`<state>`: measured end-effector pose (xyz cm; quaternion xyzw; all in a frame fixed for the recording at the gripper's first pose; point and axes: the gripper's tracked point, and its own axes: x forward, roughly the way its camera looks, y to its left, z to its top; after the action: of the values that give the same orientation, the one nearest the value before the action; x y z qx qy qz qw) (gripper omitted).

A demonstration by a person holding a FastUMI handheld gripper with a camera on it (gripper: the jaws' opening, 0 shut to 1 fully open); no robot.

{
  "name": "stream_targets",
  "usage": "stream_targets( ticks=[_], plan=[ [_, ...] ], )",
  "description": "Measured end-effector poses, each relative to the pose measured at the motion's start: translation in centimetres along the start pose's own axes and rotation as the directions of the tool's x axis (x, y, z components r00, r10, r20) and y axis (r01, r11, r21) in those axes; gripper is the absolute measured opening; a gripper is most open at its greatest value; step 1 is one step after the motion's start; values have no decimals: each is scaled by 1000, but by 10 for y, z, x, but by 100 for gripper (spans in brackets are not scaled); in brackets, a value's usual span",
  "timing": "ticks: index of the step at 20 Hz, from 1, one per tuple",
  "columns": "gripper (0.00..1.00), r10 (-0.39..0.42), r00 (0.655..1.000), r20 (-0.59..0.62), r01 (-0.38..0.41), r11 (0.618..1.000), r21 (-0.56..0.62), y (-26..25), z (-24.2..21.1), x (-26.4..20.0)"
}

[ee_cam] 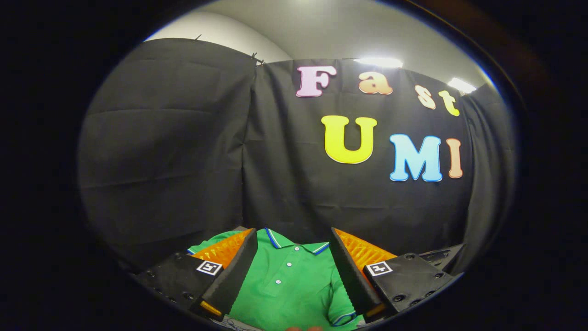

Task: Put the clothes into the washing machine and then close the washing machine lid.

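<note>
Gripper view looks down over a green polo shirt (294, 285) lying spread out flat, collar at the far end toward the booth wall, its buttoned placket running back toward the camera. The shirt sits below and between the two fingers of the gripper (292, 239), which stand wide apart with nothing held; neither finger appears to touch the cloth, though how high they hang above it is hard to judge. A sleeve with a striped cuff (343, 318) lies near the right finger.

By my reading the task is at its very start: the pick-up of the garment is the step in hand, and nothing has gone into the washer yet. The next move calls for lowering the fingers onto the fabric, pinching a good bunch of it, perhaps near the placket or collar, and closing firmly, since a flat shirt gives little to bite on and a thin pinch may slip.

Outward from the shirt, a black cloth wall (174, 147) hangs close behind its far edge, with a pale ceiling and bright lights (379, 61) above. Nothing lies on the shirt or between the fingers to block the descent. Where the washing machine stands I cannot tell.
</note>
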<state>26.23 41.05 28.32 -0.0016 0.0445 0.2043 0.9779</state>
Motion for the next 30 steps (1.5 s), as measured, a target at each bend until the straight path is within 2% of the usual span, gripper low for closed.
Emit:
stream_targets(
  ticks=[4,7,14,25,30],
  plan=[
    [98,2,988,-157,4,999,35,12,-27,46],
    [98,9,957,-289,16,996,84,15,-55,71],
    [98,-20,884,-466,70,993,90,18,-99,83],
    [98,-56,813,-580,87,996,25,23,-133,76],
    [98,-38,814,-580,96,993,70,23,-133,77]
  ],
)
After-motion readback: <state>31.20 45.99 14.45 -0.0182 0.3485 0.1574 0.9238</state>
